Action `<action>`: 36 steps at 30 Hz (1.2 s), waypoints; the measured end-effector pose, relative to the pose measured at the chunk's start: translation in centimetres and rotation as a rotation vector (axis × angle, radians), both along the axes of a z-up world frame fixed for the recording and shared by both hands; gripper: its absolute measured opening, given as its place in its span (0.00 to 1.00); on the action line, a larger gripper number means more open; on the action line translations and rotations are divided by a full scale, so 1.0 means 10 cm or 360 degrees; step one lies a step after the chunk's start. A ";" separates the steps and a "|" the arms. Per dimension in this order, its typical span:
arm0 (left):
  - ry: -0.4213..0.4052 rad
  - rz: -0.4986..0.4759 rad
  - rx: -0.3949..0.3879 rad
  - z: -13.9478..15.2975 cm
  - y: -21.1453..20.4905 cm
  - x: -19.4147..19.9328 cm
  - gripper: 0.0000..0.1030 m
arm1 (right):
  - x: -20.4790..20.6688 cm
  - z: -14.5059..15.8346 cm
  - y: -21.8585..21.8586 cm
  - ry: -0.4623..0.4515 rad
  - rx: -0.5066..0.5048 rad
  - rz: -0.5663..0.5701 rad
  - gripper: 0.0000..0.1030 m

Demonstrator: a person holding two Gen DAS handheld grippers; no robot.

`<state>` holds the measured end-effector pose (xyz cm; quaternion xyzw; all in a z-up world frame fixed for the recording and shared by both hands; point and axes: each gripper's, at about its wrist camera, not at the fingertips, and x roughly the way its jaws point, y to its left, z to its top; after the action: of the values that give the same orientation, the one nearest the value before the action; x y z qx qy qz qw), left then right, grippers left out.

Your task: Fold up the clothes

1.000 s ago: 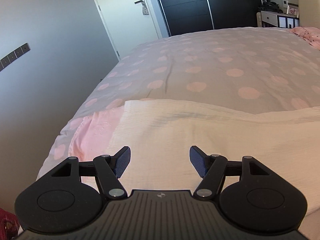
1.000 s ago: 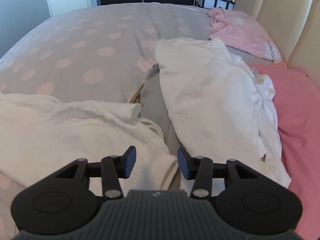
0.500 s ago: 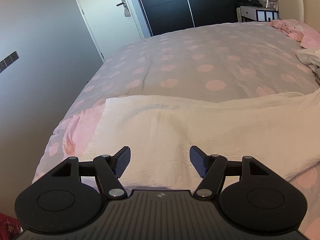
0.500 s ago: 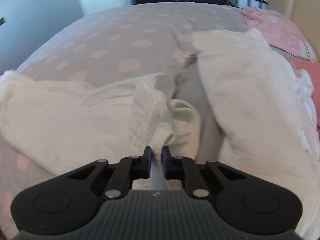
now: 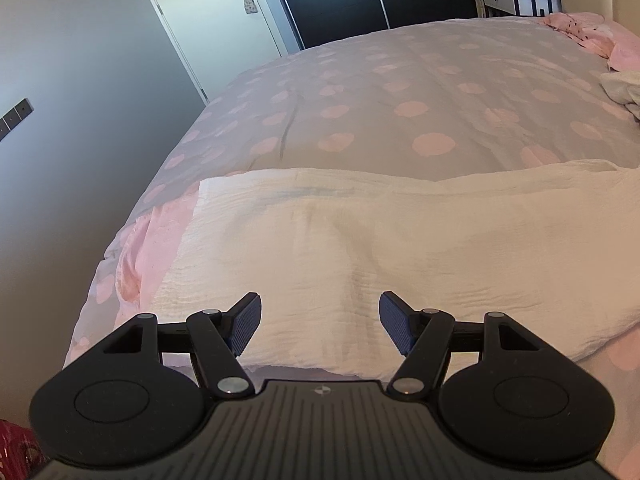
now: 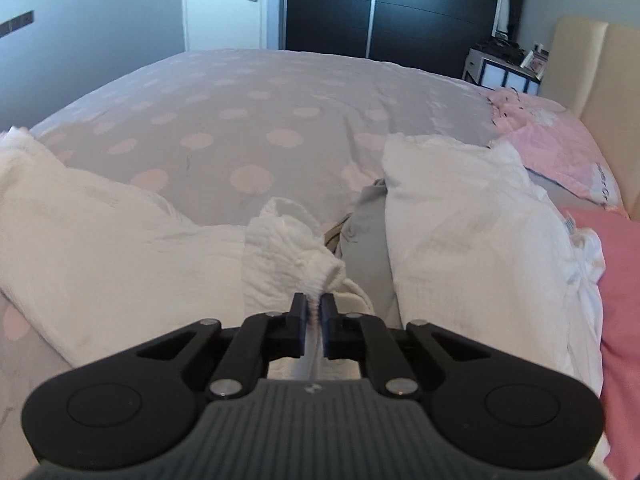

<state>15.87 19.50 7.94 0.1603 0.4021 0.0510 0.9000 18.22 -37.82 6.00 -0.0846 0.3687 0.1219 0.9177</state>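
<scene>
White crinkled cotton: the white garment (image 5: 360,248) lies spread across the near edge of the bed (image 5: 400,92), atop a grey duvet with pink dots, one end over a pink cloth (image 5: 148,240) at the bed's corner. My right hand-held gripper (image 6: 314,312) is pressed together on a bunched edge of this garment (image 6: 288,248), the fabric gathered into a raised ridge ahead of the pads. My left hand-held gripper (image 5: 320,320) hangs spread wide just above the garment's near hem, pinching nothing. Step in hand, as I judge it: one end of the garment is taken up for a fold, the other end not yet gripped. Next move, in my judgement, calls for the left fingers to close on the hem below them, so that both ends can be lifted level and laid over without the thin cloth dragging or twisting. Also on the bed: a pile of clothes (image 6: 480,248), white over a grey piece (image 6: 364,236), just beside the held edge to the right; pink pillows (image 6: 560,148) near the cream headboard (image 6: 592,64). Containers: none in view; a bedside unit (image 6: 500,72) stands beyond the bed, contents too small to tell.
</scene>
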 end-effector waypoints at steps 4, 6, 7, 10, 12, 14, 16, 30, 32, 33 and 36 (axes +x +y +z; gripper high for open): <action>0.0026 -0.0020 0.0024 -0.05 -0.05 0.04 0.63 | 0.25 -0.24 0.14 0.0082 -0.0085 0.0055 0.08; 0.0042 -0.0030 0.0042 -0.09 -0.07 0.06 0.63 | 0.34 -0.33 0.15 0.0095 -0.0141 0.0037 0.08; 0.0050 -0.0035 0.0051 -0.11 -0.08 0.07 0.63 | 0.39 -0.37 0.14 0.0103 -0.0157 0.0023 0.08; 0.0073 -0.0050 0.0076 -0.16 -0.10 0.09 0.63 | 0.51 -0.47 0.12 0.0090 -0.0233 -0.0047 0.08; 0.0082 -0.0053 0.0084 -0.19 -0.09 0.11 0.63 | 0.55 -0.51 0.11 0.0100 -0.0253 -0.0061 0.09; 0.0085 -0.0050 0.0079 -0.20 -0.07 0.12 0.63 | 0.54 -0.52 0.11 0.0090 -0.0287 -0.0058 0.14; 0.0090 -0.0038 0.0066 -0.22 -0.04 0.14 0.63 | 0.51 -0.50 0.11 0.0050 -0.0335 -0.0059 0.35; 0.0084 0.0009 0.0043 -0.18 0.05 0.12 0.63 | 0.77 -0.74 -0.02 0.0234 -0.0086 -0.0198 0.42; 0.0074 0.0014 0.0041 -0.16 0.06 0.10 0.63 | 0.74 -0.68 -0.05 0.0250 -0.0022 -0.0210 0.24; 0.0071 0.0016 0.0041 -0.15 0.08 0.10 0.63 | 0.71 -0.64 -0.08 0.0247 0.0016 -0.0222 0.22; 0.0073 0.0023 0.0037 -0.15 0.10 0.09 0.63 | 0.58 -0.48 -0.22 0.0231 0.0176 -0.0306 0.19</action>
<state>16.81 20.47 6.39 0.1689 0.4230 0.0583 0.8883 24.00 -40.06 1.19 0.0110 0.4332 0.0595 0.8992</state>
